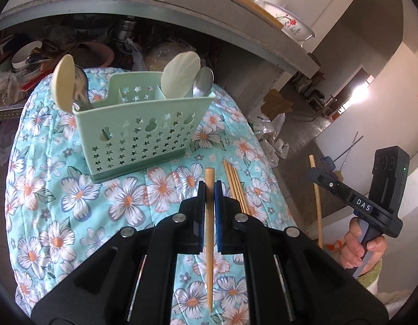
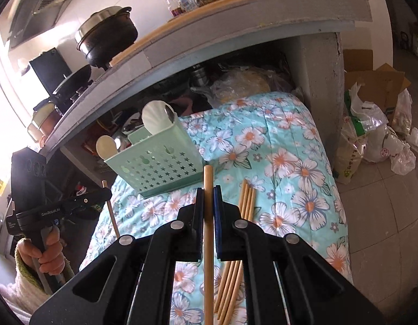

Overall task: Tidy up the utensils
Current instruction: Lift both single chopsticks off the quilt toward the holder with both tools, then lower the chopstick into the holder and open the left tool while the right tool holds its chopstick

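Chopsticks, one apiece: the left gripper is clamped on one chopstick, the right gripper on another, both seemingly bound for the green caddy (spoons already inside) near the quilt's far edge; loose chopsticks lie nearer.

"DAS" on right gripper, "GenRobot.AI" on left gripper.

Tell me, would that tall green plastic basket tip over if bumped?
Probably easily. The mint-green plastic utensil basket looks thin, perforated and light, stands tall on a narrow base, and rests on a soft floral quilt. The big spoons sticking out likely make it top-heavy.
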`<act>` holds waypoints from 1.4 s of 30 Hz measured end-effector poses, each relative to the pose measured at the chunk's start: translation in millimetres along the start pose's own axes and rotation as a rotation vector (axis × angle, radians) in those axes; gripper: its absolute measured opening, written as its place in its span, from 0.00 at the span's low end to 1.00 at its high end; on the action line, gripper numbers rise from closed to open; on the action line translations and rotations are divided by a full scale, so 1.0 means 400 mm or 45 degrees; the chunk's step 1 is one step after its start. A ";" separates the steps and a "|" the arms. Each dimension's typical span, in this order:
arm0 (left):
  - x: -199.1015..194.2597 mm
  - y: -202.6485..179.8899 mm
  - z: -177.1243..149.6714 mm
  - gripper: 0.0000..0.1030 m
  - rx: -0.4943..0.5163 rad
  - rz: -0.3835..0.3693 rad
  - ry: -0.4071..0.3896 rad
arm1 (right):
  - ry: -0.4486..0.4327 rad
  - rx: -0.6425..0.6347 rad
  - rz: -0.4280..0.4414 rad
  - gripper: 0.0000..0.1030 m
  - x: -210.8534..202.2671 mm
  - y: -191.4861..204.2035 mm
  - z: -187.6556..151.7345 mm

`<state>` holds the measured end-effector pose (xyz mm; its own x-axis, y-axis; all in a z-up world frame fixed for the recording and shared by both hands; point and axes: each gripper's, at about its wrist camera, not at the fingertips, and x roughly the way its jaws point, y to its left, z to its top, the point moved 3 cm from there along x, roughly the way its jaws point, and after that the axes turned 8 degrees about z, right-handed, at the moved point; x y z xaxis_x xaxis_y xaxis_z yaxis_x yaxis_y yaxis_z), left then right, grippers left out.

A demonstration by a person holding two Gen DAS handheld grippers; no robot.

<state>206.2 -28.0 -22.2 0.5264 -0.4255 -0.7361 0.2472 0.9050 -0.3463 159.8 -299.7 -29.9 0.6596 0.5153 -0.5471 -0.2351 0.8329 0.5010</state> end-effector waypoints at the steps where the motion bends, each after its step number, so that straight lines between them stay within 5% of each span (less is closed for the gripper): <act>1: -0.023 0.006 0.002 0.05 -0.001 0.002 -0.015 | -0.006 -0.011 0.012 0.07 -0.006 0.014 0.006; 8: -0.168 0.024 0.038 0.05 -0.006 0.009 -0.143 | -0.069 -0.082 0.082 0.07 -0.039 0.102 0.054; 17: -0.375 0.052 0.202 0.05 -0.051 0.042 -0.510 | -0.087 -0.107 0.111 0.07 -0.045 0.149 0.065; 25: -0.408 0.089 0.337 0.05 -0.133 0.171 -0.755 | -0.066 -0.094 0.094 0.07 -0.038 0.138 0.057; 32: -0.291 0.128 0.401 0.05 -0.165 0.271 -0.788 | -0.056 -0.089 0.070 0.07 -0.036 0.125 0.054; 42: -0.059 0.180 0.363 0.05 -0.203 0.299 -0.549 | -0.038 -0.068 0.061 0.07 -0.023 0.100 0.053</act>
<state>329.6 47.2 54.5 0.8486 -0.1419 -0.5097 -0.0270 0.9505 -0.3096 159.3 -275.3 9.5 0.6674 0.5493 -0.5028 -0.3039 0.8174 0.4894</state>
